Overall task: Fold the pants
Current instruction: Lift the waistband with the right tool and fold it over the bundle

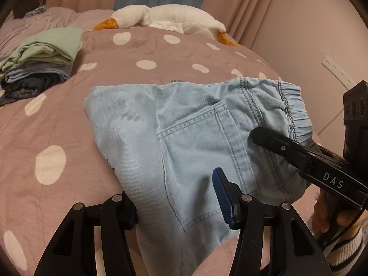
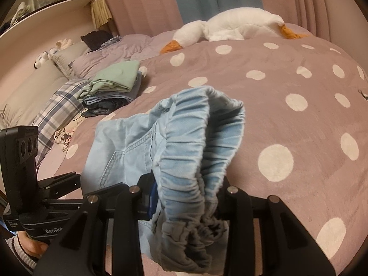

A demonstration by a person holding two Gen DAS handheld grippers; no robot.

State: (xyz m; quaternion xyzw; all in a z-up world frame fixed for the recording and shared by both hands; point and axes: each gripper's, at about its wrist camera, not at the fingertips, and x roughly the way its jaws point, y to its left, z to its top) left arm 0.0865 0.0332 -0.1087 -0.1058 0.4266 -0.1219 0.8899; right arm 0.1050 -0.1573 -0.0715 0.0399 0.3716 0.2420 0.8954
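My left gripper (image 1: pixel 179 204) sits wide apart, one finger on each side of the light blue pants (image 1: pixel 197 138), nothing pinched. My right gripper (image 2: pixel 186 197) looks clamped on the elastic waistband (image 2: pixel 195 161), though the bunched fabric hides the pads, so I'm only fairly sure. The pants lie folded on the polka-dot bed (image 1: pixel 69 138). Further out there's a stack of folded clothes (image 1: pixel 39 62), and a plush goose (image 1: pixel 170 18) by the curtains.

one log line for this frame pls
stage: fold in progress | left gripper: open, straddling pants | right gripper: shut on waistband | pants on bed | folded stack beyond
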